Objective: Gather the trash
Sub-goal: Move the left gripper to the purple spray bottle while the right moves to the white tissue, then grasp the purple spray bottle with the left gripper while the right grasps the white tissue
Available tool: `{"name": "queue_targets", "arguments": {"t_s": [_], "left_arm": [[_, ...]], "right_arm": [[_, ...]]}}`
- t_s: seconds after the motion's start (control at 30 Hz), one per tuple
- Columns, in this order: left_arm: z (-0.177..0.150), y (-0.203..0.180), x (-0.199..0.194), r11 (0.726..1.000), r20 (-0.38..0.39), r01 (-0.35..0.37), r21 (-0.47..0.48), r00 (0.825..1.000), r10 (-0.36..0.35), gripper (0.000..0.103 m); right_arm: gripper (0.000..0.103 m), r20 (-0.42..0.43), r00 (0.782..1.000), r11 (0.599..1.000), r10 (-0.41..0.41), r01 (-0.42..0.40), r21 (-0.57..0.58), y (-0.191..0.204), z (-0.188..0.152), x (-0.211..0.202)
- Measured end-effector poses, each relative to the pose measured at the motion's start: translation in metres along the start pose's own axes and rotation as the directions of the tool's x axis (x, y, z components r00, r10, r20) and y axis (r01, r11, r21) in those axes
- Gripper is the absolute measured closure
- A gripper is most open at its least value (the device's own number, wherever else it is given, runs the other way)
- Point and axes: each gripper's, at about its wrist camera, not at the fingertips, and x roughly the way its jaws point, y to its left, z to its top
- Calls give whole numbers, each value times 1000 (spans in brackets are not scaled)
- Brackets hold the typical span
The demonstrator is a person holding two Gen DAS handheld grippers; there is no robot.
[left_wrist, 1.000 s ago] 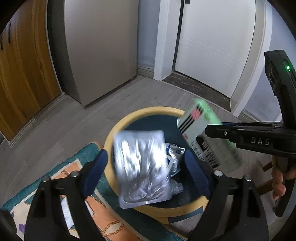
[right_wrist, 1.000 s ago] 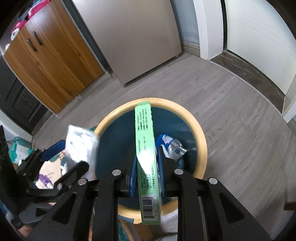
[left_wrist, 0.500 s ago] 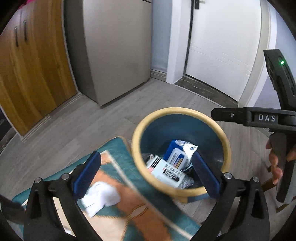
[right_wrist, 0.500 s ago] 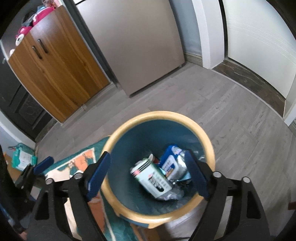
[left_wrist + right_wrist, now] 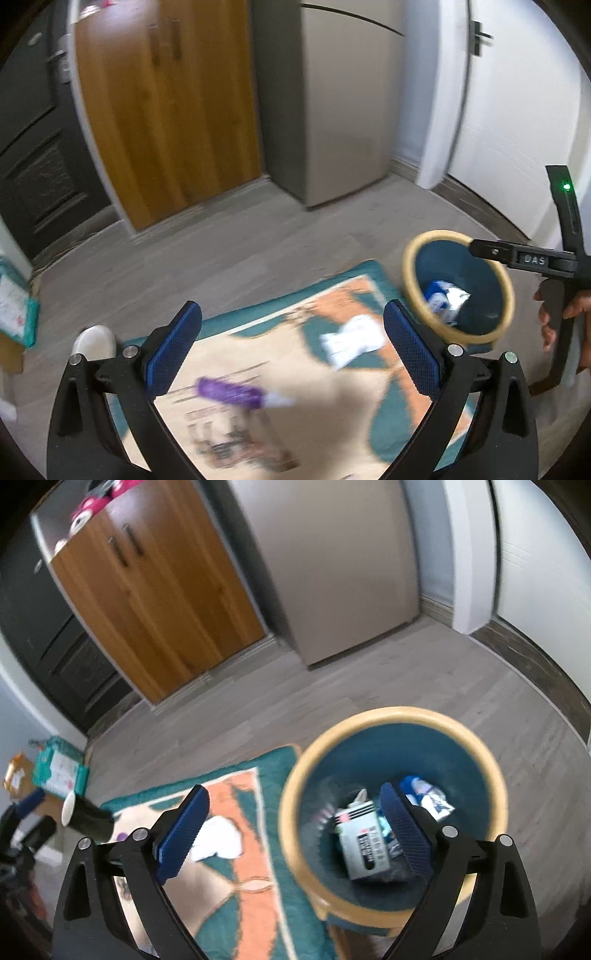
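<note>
**Both grippers empty above the rug and bin**

The left gripper point(image 5: 291, 343) stands wide, nothing between its ribbed blue pads, over a patterned teal-and-orange rug point(image 5: 295, 424) bearing a crumpled white wrapper point(image 5: 351, 341) and a blurred purple tube point(image 5: 229, 393). The right gripper point(image 5: 295, 830) is opening, empty, above the round blue bin point(image 5: 391, 716) with its tan rim; a printed box point(image 5: 364, 840) and crinkled packets lie inside.

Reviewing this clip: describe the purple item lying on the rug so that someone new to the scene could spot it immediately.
Start at the patterned rug with its teal border, spread on the grey floor beside the yellow-rimmed bin. On the rug's pale cream part, nearest the left claw, lies the purple item. It is long and slim with a white tip, unlike the crumpled white paper closer to the bin.
</note>
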Motion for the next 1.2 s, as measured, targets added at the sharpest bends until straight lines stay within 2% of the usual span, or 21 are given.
{"name": "queue_targets", "arguments": {"t_s": [0.13,0.37,0.47,0.57,0.67,0.8,0.9,1.07,1.17,1.2], "left_arm": [[-21,40,2,995,-40,-16,-103,999,12,6],[-55,76,11,995,-105,-71,-70,992,64,6],[-63,91,15,991,-121,-73,-115,991,59,6],[-76,100,32,981,-177,-73,-182,983,41,6],[-85,100,53,968,-225,-105,-229,973,52,6],[-91,92,75,950,-261,-154,-270,962,82,6],[-100,81,95,935,-302,-221,-276,944,134,6],[-107,71,114,919,-339,-244,-309,931,134,6],[-106,78,125,894,-356,-264,-362,926,129,6],[-107,79,127,887,-364,-273,-372,922,131,6]], "right_arm": [[10,-29,1000,999,7,-8,-47,35,-7,9],[10,-67,998,996,-20,14,-88,77,-19,25],[10,-91,996,997,-9,2,-75,83,-28,39],[10,-137,990,993,-43,28,-111,93,-36,60],[10,-160,984,989,-71,48,-142,97,-37,74],[10,-187,981,996,-51,36,-84,97,-35,93],[10,-201,979,997,-42,28,-71,99,-34,104],[10,-244,966,993,-84,62,-96,99,-38,126],[14,-273,958,994,-86,64,-88,96,-42,137],[20,-290,953,994,-86,61,-92,96,-44,142]]}}
